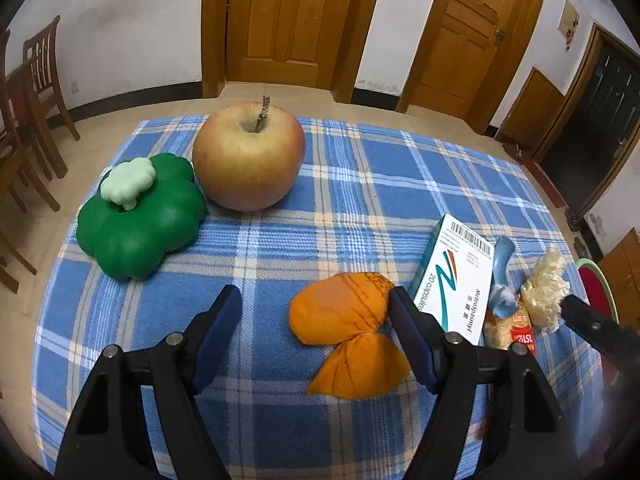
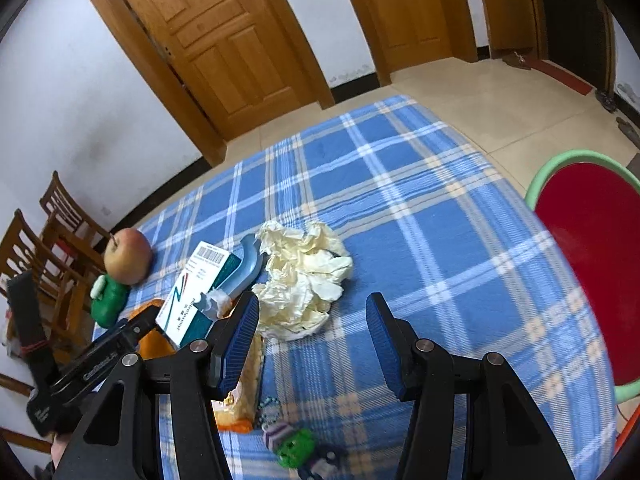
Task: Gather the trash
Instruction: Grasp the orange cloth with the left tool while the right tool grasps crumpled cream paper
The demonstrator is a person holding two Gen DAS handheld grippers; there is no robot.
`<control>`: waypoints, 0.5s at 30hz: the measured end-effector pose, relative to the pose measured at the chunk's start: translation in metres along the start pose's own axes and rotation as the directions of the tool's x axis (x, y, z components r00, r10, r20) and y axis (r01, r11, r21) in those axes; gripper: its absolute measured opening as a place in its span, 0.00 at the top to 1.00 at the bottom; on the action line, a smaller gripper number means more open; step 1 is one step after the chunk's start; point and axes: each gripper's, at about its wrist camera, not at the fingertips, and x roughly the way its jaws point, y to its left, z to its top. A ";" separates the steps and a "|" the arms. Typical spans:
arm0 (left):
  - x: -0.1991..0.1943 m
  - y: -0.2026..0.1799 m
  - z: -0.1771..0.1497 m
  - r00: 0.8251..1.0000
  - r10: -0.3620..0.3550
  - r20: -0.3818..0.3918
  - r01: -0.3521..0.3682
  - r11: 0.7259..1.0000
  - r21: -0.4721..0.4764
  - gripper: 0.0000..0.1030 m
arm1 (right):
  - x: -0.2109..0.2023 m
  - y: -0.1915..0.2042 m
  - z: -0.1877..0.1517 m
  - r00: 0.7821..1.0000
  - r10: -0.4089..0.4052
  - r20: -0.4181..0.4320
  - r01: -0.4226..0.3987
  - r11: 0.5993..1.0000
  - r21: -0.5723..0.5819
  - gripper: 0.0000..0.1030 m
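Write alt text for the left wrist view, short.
The open left gripper hovers over a blue plaid tablecloth, its right finger beside an orange wrapper. Behind stand an apple and a green toy broccoli; at right lie a medicine box and crumpled tissue.

On the desk (image 1: 360, 184) under its blue plaid cloth: one red-yellow apple (image 1: 249, 156), one green toy broccoli (image 1: 140, 216), one orange cloth pouch (image 1: 344, 320), one white-and-teal medicine box (image 1: 456, 280), one blue plastic tube (image 1: 502, 276), one crumpled cream paper wad (image 2: 304, 276), one orange snack wrapper (image 2: 244, 396), one green keychain figure (image 2: 296, 446). Two wooden doors (image 1: 288, 20) behind, two wooden chairs (image 1: 40, 76), one red-and-green basin (image 2: 592, 264).
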 end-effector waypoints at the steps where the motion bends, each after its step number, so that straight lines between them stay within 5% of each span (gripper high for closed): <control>1: 0.000 0.000 -0.001 1.000 -0.007 0.004 0.007 1.000 0.003 0.32 | 0.003 0.001 0.000 1.000 -0.006 -0.001 0.006 1.000 -0.003 0.45; 8: -0.003 -0.005 -0.006 0.998 -0.060 0.017 0.059 0.998 0.002 0.56 | 0.020 0.014 -0.004 0.998 -0.063 -0.004 0.063 0.998 -0.016 0.51; 15: -0.004 -0.002 -0.005 0.997 -0.078 0.019 0.079 0.996 -0.028 0.59 | 0.021 0.019 -0.007 0.996 -0.090 0.002 0.090 0.996 -0.024 0.56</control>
